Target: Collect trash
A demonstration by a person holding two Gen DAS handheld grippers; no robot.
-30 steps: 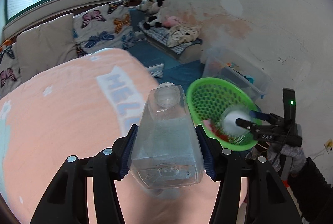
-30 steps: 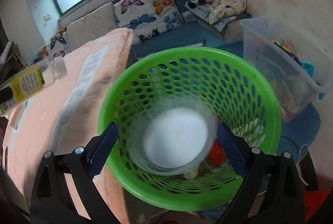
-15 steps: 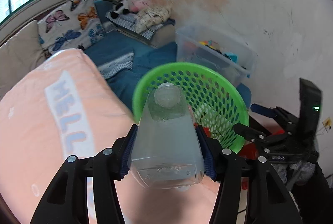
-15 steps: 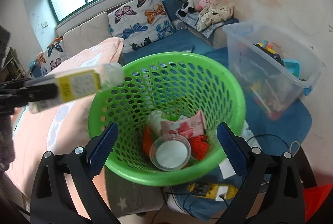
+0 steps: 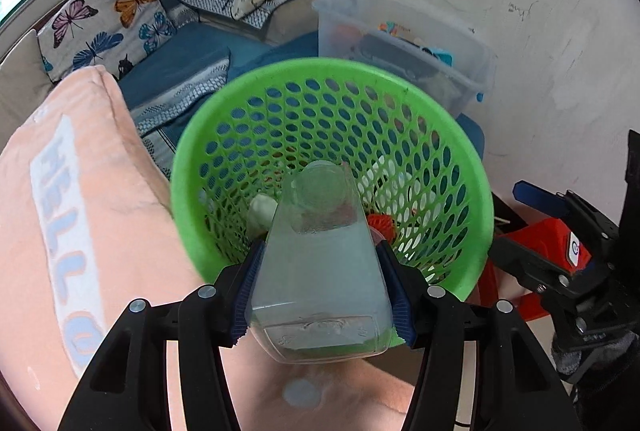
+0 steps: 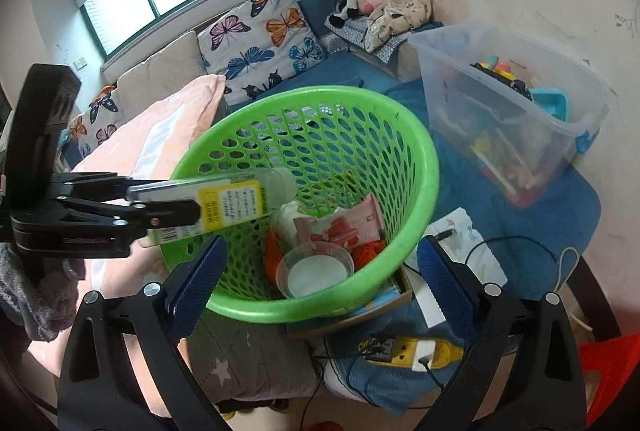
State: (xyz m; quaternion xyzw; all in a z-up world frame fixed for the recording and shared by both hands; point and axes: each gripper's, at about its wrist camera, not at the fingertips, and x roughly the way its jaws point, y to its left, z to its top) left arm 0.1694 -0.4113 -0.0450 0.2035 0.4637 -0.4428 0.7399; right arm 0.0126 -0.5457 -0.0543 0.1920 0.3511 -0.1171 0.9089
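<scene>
A bedroom with a stained white wall and a peach blanket [image 5: 80,223] on the bed frames the scene. The left gripper [image 5: 322,295] clamps a clear plastic bottle [image 5: 320,263], cap end over the green mesh basket [image 5: 476,191]. The right gripper [image 6: 320,271] stands wide and empty before the basket, where a plastic cup [image 6: 316,271] and pink wrapper [image 6: 348,225] lie.
</scene>
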